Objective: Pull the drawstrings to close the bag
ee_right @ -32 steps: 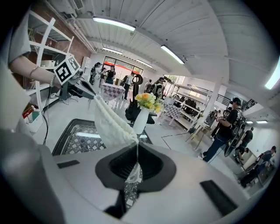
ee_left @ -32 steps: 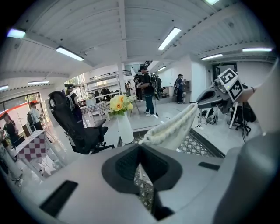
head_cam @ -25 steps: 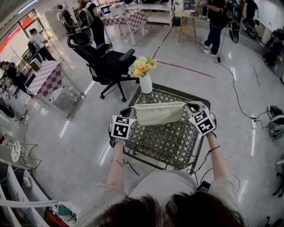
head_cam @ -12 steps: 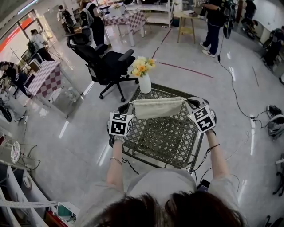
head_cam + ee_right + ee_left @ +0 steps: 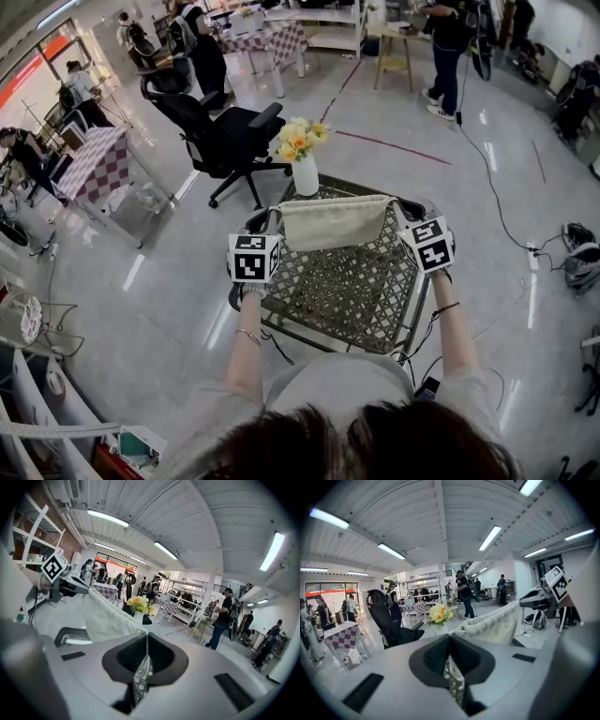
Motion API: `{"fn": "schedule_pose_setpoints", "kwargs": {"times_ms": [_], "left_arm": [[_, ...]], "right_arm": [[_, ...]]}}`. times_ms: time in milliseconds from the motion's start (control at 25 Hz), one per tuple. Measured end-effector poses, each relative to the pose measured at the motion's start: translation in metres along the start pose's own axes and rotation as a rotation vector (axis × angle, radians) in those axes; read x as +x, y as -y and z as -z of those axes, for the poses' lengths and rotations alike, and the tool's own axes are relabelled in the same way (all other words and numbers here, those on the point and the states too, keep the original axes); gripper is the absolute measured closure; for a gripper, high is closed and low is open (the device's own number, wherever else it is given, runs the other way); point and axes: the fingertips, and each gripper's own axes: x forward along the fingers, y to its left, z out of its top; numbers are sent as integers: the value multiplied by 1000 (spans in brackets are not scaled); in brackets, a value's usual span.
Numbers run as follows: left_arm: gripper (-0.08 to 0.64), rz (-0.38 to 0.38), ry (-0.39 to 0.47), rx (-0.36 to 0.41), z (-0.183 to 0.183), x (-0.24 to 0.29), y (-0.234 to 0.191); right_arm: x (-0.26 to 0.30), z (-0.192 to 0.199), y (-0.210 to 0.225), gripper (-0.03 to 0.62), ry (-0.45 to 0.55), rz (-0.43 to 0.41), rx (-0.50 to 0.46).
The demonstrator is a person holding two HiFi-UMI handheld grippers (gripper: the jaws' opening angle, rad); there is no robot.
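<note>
Left tool (image 5: 449, 644) and right tool (image 5: 146, 643) are each clenching one of the drawstrings (image 5: 146, 636), holding the cream cloth bag (image 5: 333, 223) stretched above the lattice desk (image 5: 361, 295), just in front of the flower vase (image 5: 305, 174). The mouth is looking barely gathered, so the pulling step is on; next is likely drawing the cords farther apart.

Cream bag (image 5: 333, 223) hanging taut, top gathered, drawstrings (image 5: 146, 634) pulled outward.
</note>
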Motion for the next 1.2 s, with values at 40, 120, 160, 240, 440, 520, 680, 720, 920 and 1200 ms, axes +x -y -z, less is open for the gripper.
{"fn": "schedule_pose_setpoints", "kwargs": {"times_ms": [40,120,160,240,440,520,680,720,920,1200], "left_arm": [[534,-3,5,-6,-1,-1,0],[534,-8,14,-15,-3,-2,0],[534,-10,18,-19,-4,-2,0],[534,-14,26,-30,-4,-1,-1],[534,-28,39,-47,-6,0,-1],[534,-32,45,-54,-6,-1,-2],[534,-41,59,-70,-9,-2,-2],[534,-41,61,-76,-10,-2,-3],[534,-48,71,-81,-13,-2,-3],[534,-45,87,-116,-17,-3,-2]], "right_arm": [[0,-1,2,568,3,10,14],[-1,-2,4,568,11,29,48],[-1,-2,6,568,16,37,64],[-1,-3,9,568,24,52,88],[-1,-1,15,568,37,79,118],[-2,-1,17,568,43,88,132],[-4,-1,23,568,52,110,150],[-5,-1,24,568,53,113,153],[-5,0,28,568,65,129,179],[-8,-3,36,568,84,148,228]]}}
